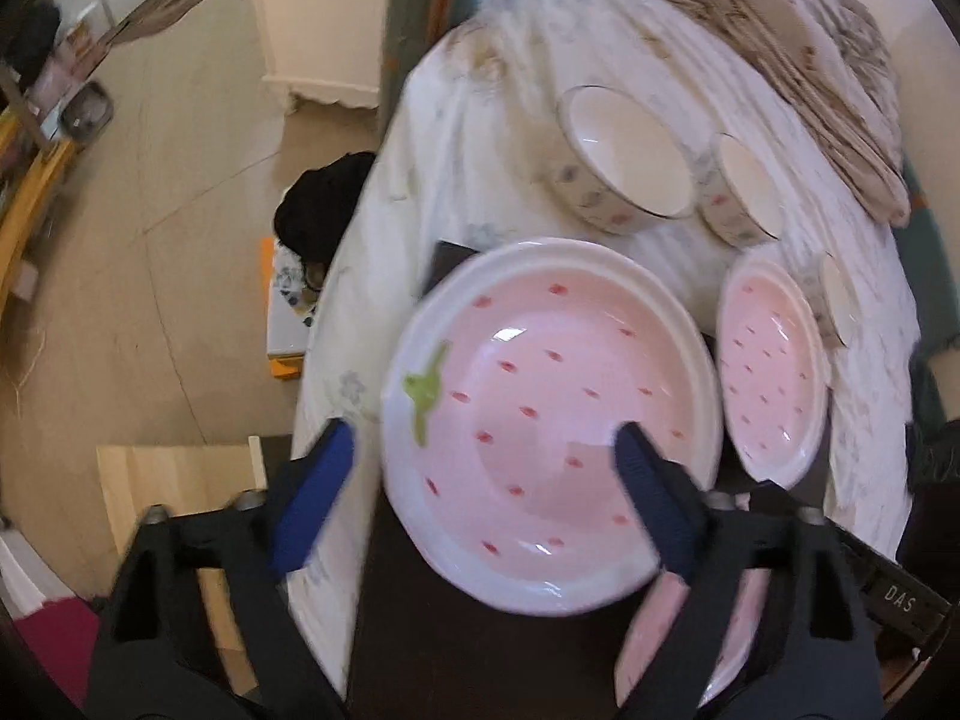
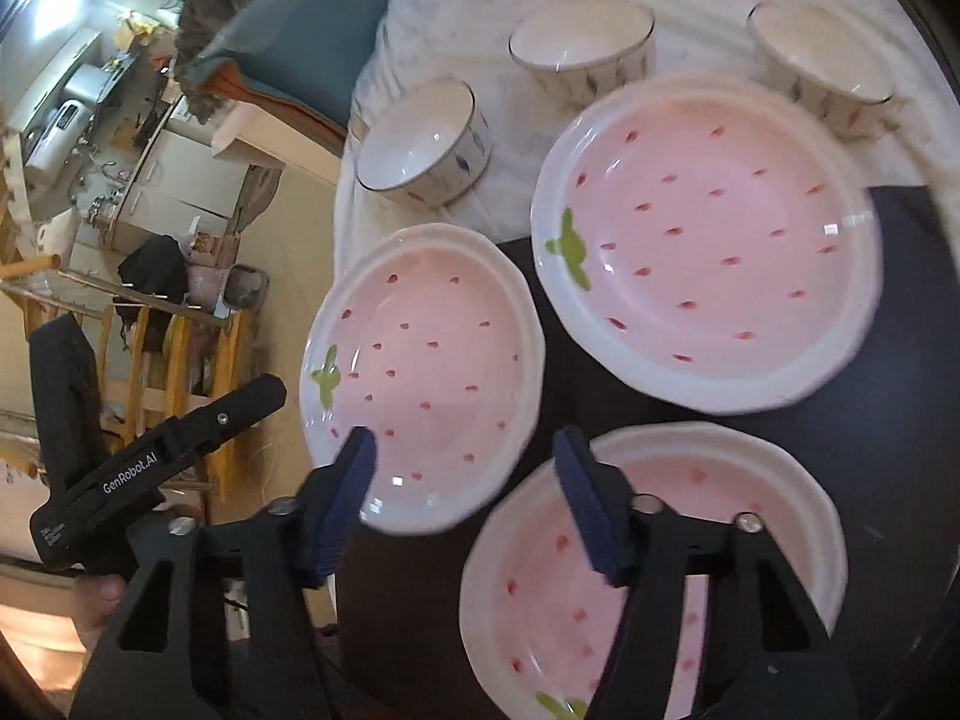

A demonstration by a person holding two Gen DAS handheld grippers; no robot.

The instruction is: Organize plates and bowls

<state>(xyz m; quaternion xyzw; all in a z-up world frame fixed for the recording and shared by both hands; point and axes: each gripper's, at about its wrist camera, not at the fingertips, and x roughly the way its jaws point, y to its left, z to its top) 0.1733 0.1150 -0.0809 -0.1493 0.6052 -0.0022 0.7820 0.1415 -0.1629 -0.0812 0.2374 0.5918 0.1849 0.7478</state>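
Nothing looks stacked yet, so most sorting remains. Three pink strawberry-patterned ceramic plates lie apart: the largest plate (image 2: 708, 240), a left plate (image 2: 420, 372) beside it, and a near plate (image 2: 654, 570) below. Beyond the largest plate, three white ceramic bowls (image 2: 582, 51) stand separately. The left gripper (image 1: 486, 450) and right gripper (image 2: 465, 456) hover with jaws apart, empty.

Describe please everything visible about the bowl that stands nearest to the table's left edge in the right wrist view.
The bowl is small, round and white, seemingly glazed ceramic, with a thin dark line on its rim and small blue-grey marks on its outer wall. It stands upright and looks empty. It rests on the white cloth, apart from the nearest pink plate and from both other bowls. No claw touches it.
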